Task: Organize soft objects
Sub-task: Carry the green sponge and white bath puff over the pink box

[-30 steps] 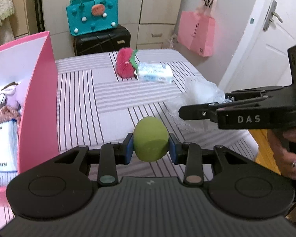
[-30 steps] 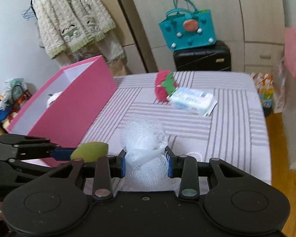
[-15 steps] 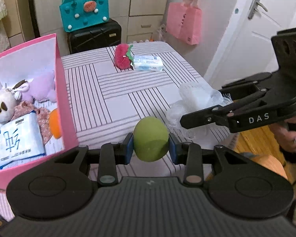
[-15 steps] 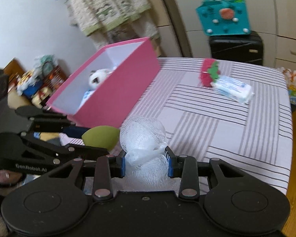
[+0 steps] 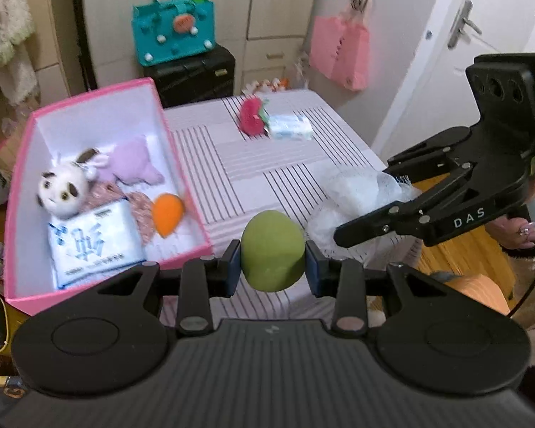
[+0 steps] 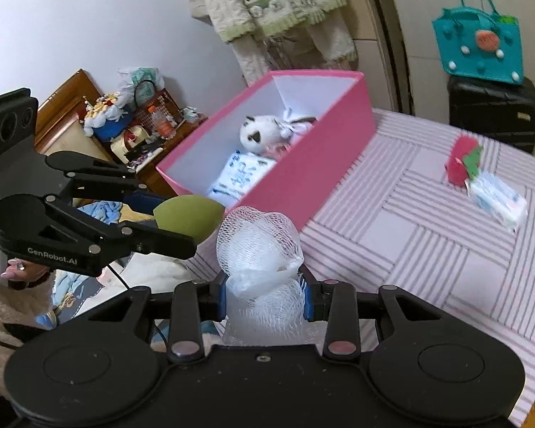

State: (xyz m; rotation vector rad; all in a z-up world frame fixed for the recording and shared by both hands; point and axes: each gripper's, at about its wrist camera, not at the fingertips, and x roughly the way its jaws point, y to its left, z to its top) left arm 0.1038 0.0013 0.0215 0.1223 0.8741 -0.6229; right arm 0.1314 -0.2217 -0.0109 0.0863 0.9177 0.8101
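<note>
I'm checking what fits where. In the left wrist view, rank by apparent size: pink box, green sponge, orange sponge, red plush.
1. pink box
2. green sponge, though it is nearest the camera, so enlarged
3. orange sponge and red plush look alike; the plush lies farther off, so unranked

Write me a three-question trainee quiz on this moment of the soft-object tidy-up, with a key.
1. True or false: the left gripper holds the green sponge.
2. What is clamped in the right gripper?
A. orange sponge
B. white mesh puff
C. panda plush
3. Which two items lie on the striped bed, outside the pink box?

Key
1. True.
2. B, the white mesh puff.
3. The red plush and the tissue pack.
</note>
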